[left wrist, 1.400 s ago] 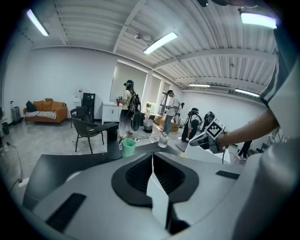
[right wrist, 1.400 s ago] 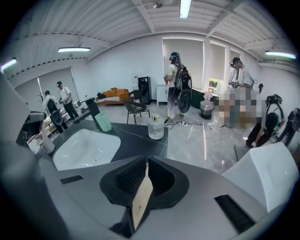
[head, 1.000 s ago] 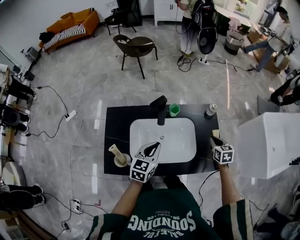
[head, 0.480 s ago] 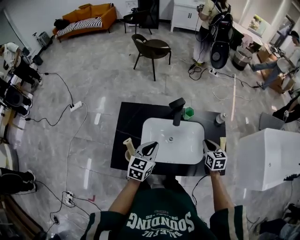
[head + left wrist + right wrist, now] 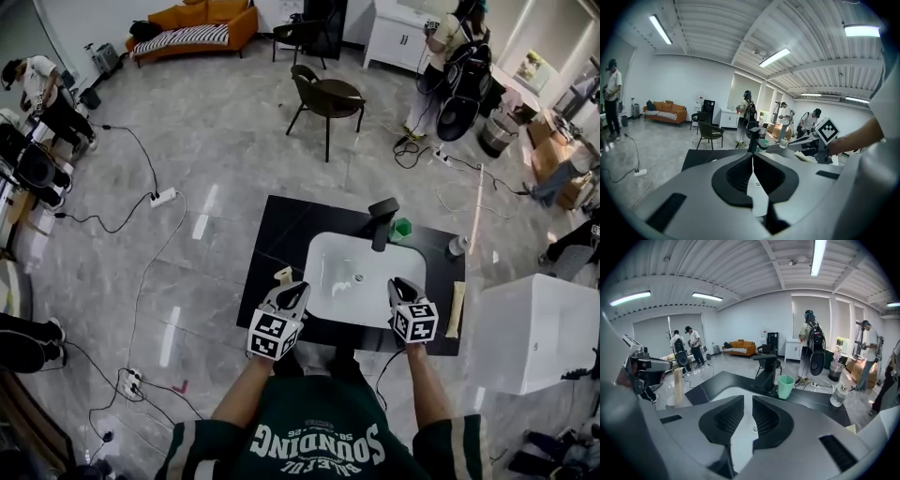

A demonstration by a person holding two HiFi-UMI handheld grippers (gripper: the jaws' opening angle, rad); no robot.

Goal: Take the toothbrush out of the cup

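Hovering by one sink [image 5: 352, 258], left hand-held gripper [image 5: 298, 289], right hand-held gripper [image 5: 397, 283], both pressed together.

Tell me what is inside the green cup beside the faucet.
Nothing sticks up above the rim of the green cup. Its own wall hides the bottom, and in the head view it is too small to tell.

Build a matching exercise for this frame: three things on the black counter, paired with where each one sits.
Things:
1. mint-green plastic cup
2. clear plastic bottle
3. black metal faucet

Places:
A. at the far rim of the white basin
B. near the far right corner of the black counter
C. just right of the faucet

Pairs: 1-C; 2-B; 3-A
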